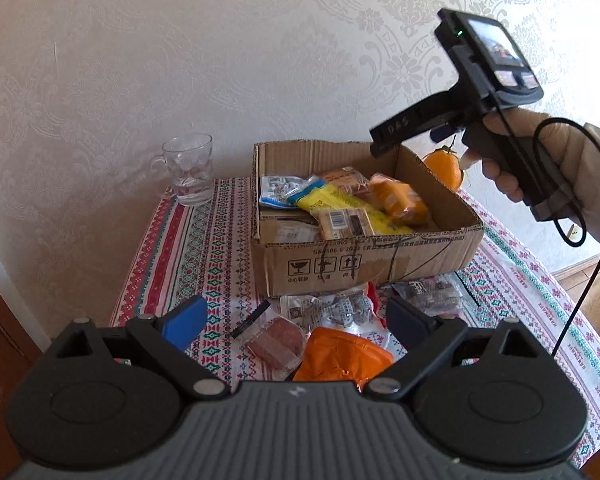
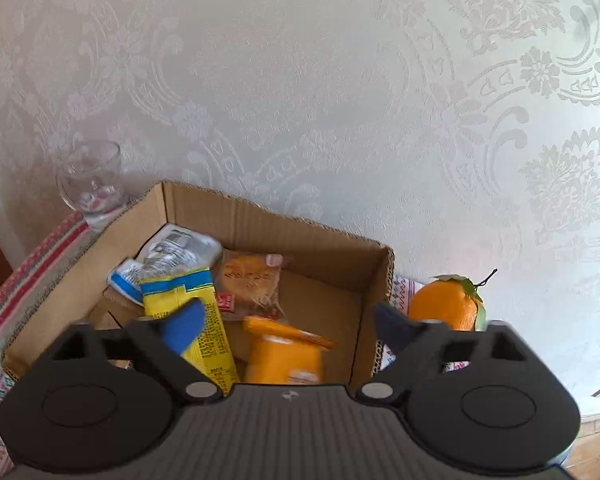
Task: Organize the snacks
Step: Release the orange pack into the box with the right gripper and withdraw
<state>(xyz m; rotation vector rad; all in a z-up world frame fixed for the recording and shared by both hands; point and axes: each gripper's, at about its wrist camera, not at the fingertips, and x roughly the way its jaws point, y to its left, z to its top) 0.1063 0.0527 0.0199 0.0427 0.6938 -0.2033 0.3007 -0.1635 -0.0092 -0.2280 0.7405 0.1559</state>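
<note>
A wall with pale embossed damask wallpaper [image 1: 220,60] backs a small table under a tablecloth [image 1: 188,248] banded in red, green and white. An open cardboard box [image 1: 364,264] sits toward the wall, a clear glass mug [image 1: 188,168] left of it and an orange [image 2: 446,304] with stem and leaves beyond its right wall. The cloth left of the box lies bare; the table's right edge drops to wooden floor. Inside the box lie a yellow-and-blue packet [image 2: 192,312], an orange packet [image 2: 284,356] and others. The right gripper [image 2: 288,320] hangs over the box, jaws spread wide, the orange packet below them, blurred and untouched. The left gripper [image 1: 296,316], jaws also spread, hovers above loose snacks before the box: an orange pouch [image 1: 340,356] and a clear-wrapped reddish snack [image 1: 276,340].
</note>
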